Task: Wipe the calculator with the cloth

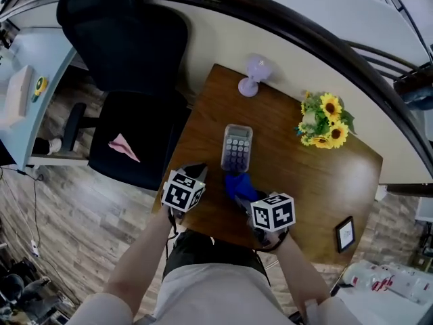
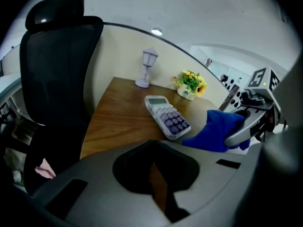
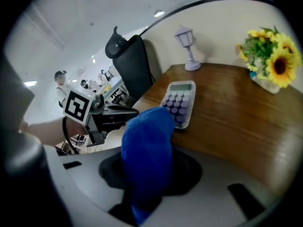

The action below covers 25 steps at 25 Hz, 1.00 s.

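– Where is the calculator (image 1: pixel 237 147)?
– It lies flat in the middle of the brown wooden surface (image 1: pixel 318 181). It has purple keys, and its little screen is at the end by the wall.

– And the blue cloth (image 1: pixel 238 183)?
– The right gripper (image 3: pixel 147 183) has it. Its fingers pinch the cloth, and the cloth sticks up out of them in a fat roll. The cloth is right at the near end of the calculator. I cannot tell if it touches.

– What about the left gripper (image 2: pixel 156 174)?
– Its fingers are pressed almost together, with only a thin line of wood showing between them. They hold nothing. It is over the near left edge of the surface, beside the right one.

– What else is on the surface?
– A small purple lamp (image 1: pixel 252 73) stands at the back. A bunch of sunflowers (image 1: pixel 325 120) stands at the right. A small dark frame (image 1: pixel 345 233) lies near the front right corner.

– And the room?
– A black office chair (image 1: pixel 128 80) is at the left of the surface, with a pink thing (image 1: pixel 124 147) on its seat. The floor (image 1: pixel 74 215) is grey-brown planks. A curved cream wall (image 1: pixel 325 39) with a dark rail runs behind the surface.
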Tool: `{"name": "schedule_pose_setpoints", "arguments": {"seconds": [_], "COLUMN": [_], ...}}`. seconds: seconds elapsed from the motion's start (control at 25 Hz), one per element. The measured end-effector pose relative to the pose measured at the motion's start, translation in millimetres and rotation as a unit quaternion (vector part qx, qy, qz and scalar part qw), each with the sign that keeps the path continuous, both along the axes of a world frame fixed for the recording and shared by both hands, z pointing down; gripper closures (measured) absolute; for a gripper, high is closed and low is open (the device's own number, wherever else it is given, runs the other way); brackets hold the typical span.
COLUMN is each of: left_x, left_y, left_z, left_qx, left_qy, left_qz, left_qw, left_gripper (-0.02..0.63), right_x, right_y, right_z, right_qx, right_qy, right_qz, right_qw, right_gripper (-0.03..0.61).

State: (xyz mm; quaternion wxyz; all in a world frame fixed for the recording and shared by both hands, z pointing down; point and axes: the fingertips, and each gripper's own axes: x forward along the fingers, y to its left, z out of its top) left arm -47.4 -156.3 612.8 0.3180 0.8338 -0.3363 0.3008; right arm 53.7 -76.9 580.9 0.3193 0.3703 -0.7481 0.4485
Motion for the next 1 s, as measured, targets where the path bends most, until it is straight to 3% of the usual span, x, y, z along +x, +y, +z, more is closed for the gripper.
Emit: {"name": "schedule_pose_setpoints", "arguments": {"seconds": [0.2, 0.32, 0.48, 0.72, 1.0], "left_x": [-29.1, -36.6, -47.7, -45.4, -38.6], "left_y": [12.6, 9.0, -5.0, -24.5, -35.2], "left_z": [-41.5, -76.5, -128.5, -221.4, -319.1], "left_qx": [0.015, 0.043, 0.095, 0.182, 0.274], "left_qy": [0.001, 0.008, -0.014, 0.004, 0.02], "left_qz": [-0.026, -0.03, -0.033, -0.033, -0.028], "left_qw": [0.9996, 0.9986, 0.9949, 0.9828, 0.9612], "left_gripper": [0.611, 0.611, 0.611, 0.611, 0.611], "right_x": [-0.2, 4.0, 3.1, 8.3, 17.7], "right_y": [-15.6, -28.5, -45.2, -62.0, -64.3], "right_z": [-50.4, -86.4, -146.1, -243.1, -342.2], "right_qx": [0.056, 0.099, 0.16, 0.256, 0.363], "right_qy": [-0.004, -0.004, -0.021, -0.048, -0.049], "right_qz": [0.009, 0.012, 0.021, 0.037, 0.038], "right_qw": [0.998, 0.995, 0.987, 0.965, 0.93], "right_gripper": [0.451, 0.451, 0.449, 0.449, 0.449]}}
